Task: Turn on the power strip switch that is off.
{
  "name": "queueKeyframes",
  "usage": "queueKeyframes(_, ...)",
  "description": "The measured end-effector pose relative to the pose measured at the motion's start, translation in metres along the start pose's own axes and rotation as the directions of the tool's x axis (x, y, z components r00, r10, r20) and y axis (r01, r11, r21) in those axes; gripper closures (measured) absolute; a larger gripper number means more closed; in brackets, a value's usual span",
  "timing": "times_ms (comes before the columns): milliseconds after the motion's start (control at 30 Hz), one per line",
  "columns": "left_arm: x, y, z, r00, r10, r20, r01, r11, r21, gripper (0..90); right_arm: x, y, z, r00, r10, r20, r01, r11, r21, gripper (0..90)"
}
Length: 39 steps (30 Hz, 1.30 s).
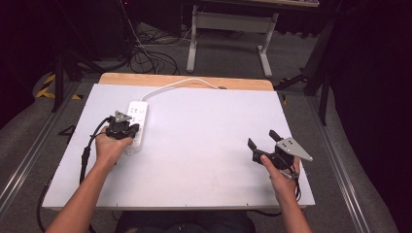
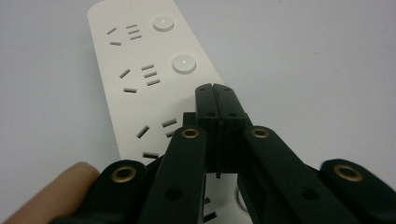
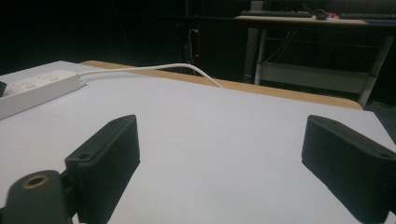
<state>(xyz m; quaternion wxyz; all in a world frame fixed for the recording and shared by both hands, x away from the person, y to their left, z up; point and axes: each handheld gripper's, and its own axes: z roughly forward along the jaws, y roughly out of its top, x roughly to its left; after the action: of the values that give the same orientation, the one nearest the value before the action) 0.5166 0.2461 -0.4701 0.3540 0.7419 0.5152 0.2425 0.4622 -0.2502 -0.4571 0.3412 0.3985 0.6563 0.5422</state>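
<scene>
White power strip (image 1: 136,125) flat on the surface (image 1: 204,145), left side. Left hand-held gripper (image 2: 213,88) clenched over its buttons, grasping nothing; right hand-held gripper (image 1: 262,139) released, well apart. Probably rigid, light, slippery plastic; best pinched across the long edges.

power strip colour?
White power strip, with white round buttons; the left gripper view shows it best.

White table (image 1: 204,160) carries a power strip (image 1: 137,116).

The power strip (image 2: 140,70) looks smooth white plastic with a slight gloss. The table (image 1: 204,145) top is matt pale; its far edge is wood. The left gripper (image 2: 215,88) is matt black plastic with brass-looking rivets.
</scene>
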Motion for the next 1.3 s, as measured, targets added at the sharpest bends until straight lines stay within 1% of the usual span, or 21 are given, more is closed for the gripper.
queueKeyframes(167, 0.002, -0.001, -0.001, 0.9999, -0.016, 0.0, 0.016, 0.9999, -0.005, 90.0, 0.0, 0.0, 0.001, 1.0, -0.002, -0.001, 0.002, 1.0, 0.001, 11.6)
queueKeyframes(267, 0.001, -0.002, -0.001, 0.9998, -0.016, -0.007, 0.016, 0.9998, -0.011, 90.0, 0.0, 0.0, 0.001, 1.0, -0.004, 0.0, 0.004, 1.0, 0.004, 11.6)
queueKeyframes(333, 0.001, -0.001, 0.0, 0.9998, -0.006, -0.021, 0.006, 0.9998, -0.017, 89.9, 0.0, 0.0, 0.002, 1.0, -0.003, -0.001, 0.003, 1.0, 0.006, 11.7)
queueKeyframes(433, 0.002, 0.0, -0.001, 0.9997, -0.015, -0.021, 0.015, 0.9996, -0.024, 88.6, 0.0, 0.0, 0.001, 1.0, -0.003, -0.001, 0.003, 1.0, 0.006, 11.7)
queueKeyframes(467, 0.004, 0.0, -0.003, 0.9994, -0.034, -0.009, 0.033, 0.9993, -0.017, 87.9, -0.001, 0.0, 0.001, 1.0, -0.004, -0.001, 0.004, 1.0, 0.006, 11.7)
queueKeyframes(500, 0.005, 0.0, -0.003, 0.9995, -0.027, -0.014, 0.027, 0.9994, -0.022, 87.6, -0.001, 0.0, 0.002, 1.0, -0.004, -0.001, 0.004, 1.0, 0.008, 11.7)
queueKeyframes(533, 0.005, 0.0, -0.004, 0.9994, -0.034, -0.01, 0.034, 0.9989, -0.034, 87.4, -0.001, 0.0, 0.002, 1.0, -0.003, 0.0, 0.003, 1.0, 0.007, 11.7)
queueKeyframes(600, 0.006, 0.002, -0.008, 0.9988, -0.049, 0.006, 0.049, 0.9959, -0.076, 87.2, -0.002, 0.0, 0.002, 1.0, 0.001, 0.002, -0.001, 1.0, 0.009, 11.7)
queueKeyframes(667, 0.006, 0.003, -0.012, 0.9979, -0.062, 0.02, 0.064, 0.9907, -0.12, 86.7, -0.002, -0.001, 0.003, 1.0, 0.001, 0.001, -0.001, 0.9999, 0.012, 11.7)
queueKeyframes(733, 0.007, 0.004, -0.017, 0.9977, -0.06, 0.033, 0.064, 0.9845, -0.163, 85.7, -0.002, -0.001, 0.003, 1.0, -0.002, -0.001, 0.002, 0.9999, 0.011, 11.7)
queueKeyframes(767, 0.007, 0.004, -0.019, 0.9975, -0.061, 0.036, 0.067, 0.9799, -0.188, 85.0, -0.002, -0.001, 0.003, 1.0, -0.001, -0.002, 0.001, 1.0, 0.01, 11.9)
queueKeyframes(800, 0.007, 0.004, -0.019, 0.9975, -0.061, 0.036, 0.067, 0.9799, -0.188, 84.2, -0.002, -0.001, 0.003, 1.0, -0.001, -0.002, 0.001, 1.0, 0.01, 11.9)
queueKeyframes(833, 0.006, 0.005, -0.024, 0.997, -0.065, 0.041, 0.073, 0.9685, -0.238, 83.5, -0.002, 0.0, 0.003, 1.0, 0.001, -0.002, -0.001, 1.0, 0.009, 12.0)
queueKeyframes(900, 0.004, 0.005, -0.03, 0.9974, -0.054, 0.046, 0.065, 0.9598, -0.273, 81.6, -0.002, 0.0, 0.003, 1.0, 0.0, -0.002, 0.0, 1.0, 0.009, 12.0)
queueKeyframes(967, 0.001, 0.005, -0.035, 0.9983, -0.041, 0.041, 0.052, 0.9508, -0.306, 79.8, -0.002, 0.0, 0.003, 1.0, 0.004, -0.003, -0.004, 0.9999, 0.013, 12.1)
queueKeyframes(1000, 0.0, 0.005, -0.036, 0.9983, -0.04, 0.042, 0.051, 0.945, -0.323, 78.3, -0.002, 0.0, 0.004, 1.0, 0.004, -0.003, -0.004, 0.9999, 0.013, 12.2)
queueKeyframes(1033, 0.0, 0.005, -0.038, 0.9988, -0.032, 0.038, 0.043, 0.9423, -0.332, 77.6, -0.002, 0.0, 0.004, 1.0, 0.003, -0.004, -0.003, 0.9999, 0.011, 12.2)
queueKeyframes(1100, 0.0, 0.004, -0.04, 0.9989, -0.026, 0.039, 0.038, 0.9412, -0.336, 76.4, -0.002, 0.0, 0.004, 1.0, 0.003, -0.004, -0.003, 0.9999, 0.012, 12.2)
queueKeyframes(1133, 0.0, 0.003, -0.044, 0.9991, -0.028, 0.031, 0.037, 0.9346, -0.354, 75.5, -0.002, 0.0, 0.004, 1.0, 0.0, -0.004, 0.0, 0.9999, 0.011, 12.2)
queueKeyframes(1167, -0.001, 0.003, -0.045, 0.9992, -0.028, 0.029, 0.037, 0.9322, -0.36, 74.9, -0.002, 0.0, 0.005, 1.0, 0.0, -0.006, 0.0, 0.9999, 0.012, 12.2)
queueKeyframes(1300, -0.001, 0.002, -0.052, 0.9995, -0.021, 0.023, 0.028, 0.9266, -0.375, 72.0, -0.001, 0.0, 0.007, 0.9999, 0.0, -0.01, 0.001, 0.9999, 0.015, 12.2)
